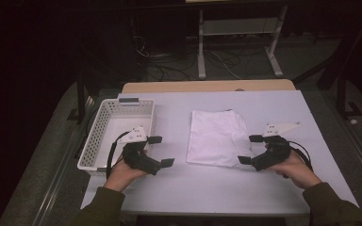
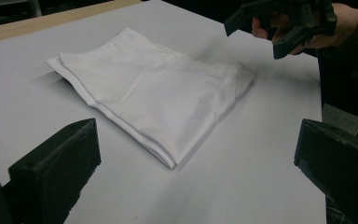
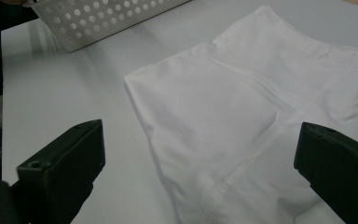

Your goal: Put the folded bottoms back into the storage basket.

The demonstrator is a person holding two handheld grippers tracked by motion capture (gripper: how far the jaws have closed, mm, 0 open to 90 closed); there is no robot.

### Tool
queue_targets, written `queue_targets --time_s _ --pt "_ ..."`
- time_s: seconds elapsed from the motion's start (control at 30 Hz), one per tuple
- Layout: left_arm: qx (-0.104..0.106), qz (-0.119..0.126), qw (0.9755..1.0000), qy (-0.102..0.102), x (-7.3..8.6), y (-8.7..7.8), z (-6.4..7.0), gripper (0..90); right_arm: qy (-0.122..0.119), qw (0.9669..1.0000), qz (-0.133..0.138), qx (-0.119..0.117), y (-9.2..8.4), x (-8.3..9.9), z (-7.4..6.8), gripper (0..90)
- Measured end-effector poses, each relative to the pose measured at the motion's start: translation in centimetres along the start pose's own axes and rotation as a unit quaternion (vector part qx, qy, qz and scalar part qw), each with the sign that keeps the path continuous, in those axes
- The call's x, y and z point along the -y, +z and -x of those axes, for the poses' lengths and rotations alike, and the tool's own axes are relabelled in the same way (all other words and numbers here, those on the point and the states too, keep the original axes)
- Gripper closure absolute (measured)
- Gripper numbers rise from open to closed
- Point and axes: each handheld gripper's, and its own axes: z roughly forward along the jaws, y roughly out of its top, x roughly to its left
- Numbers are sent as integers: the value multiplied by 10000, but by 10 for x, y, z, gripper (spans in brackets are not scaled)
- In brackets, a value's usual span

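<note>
I note the white table (image 1: 245,183) beneath both grippers; perforated basket (image 1: 104,123) just beside my left gripper (image 1: 161,150), jaws apart; folded white cloth (image 1: 215,136) between the two; right gripper (image 1: 250,149) at its corner, jaws apart, empty.

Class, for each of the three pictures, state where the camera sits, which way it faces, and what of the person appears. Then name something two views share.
High view: above the person's side, facing forward and down on the table; both forearms, left claw, right claw.
Left gripper view: on the left claw, facing the folded white cloth; own jaws, right claw beyond.
Right gripper view: on the right claw, facing cloth and white basket; own jaws.
Shared: the cloth.
</note>
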Motion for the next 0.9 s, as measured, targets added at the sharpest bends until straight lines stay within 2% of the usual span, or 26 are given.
queue_targets --time_s 0.43,0.57,0.77,0.8,0.9 --pt "-13 -1 10000 -2 0 0 0 0 -72 9999 -54 -54 6 -6 2 59" --pt "-7 4 10000 -7 0 0 0 0 -63 9998 -73 -147 9 -8 3 133" --pt "-11 24 10000 -28 0 0 0 0 -14 9998 -112 -162 11 -8 6 160" --pt "-4 32 10000 -36 0 0 0 0 -29 9996 -128 -230 13 -8 7 197" --pt "0 56 10000 -69 0 0 -1 0 -8 9996 -174 -242 14 -9 8 223"
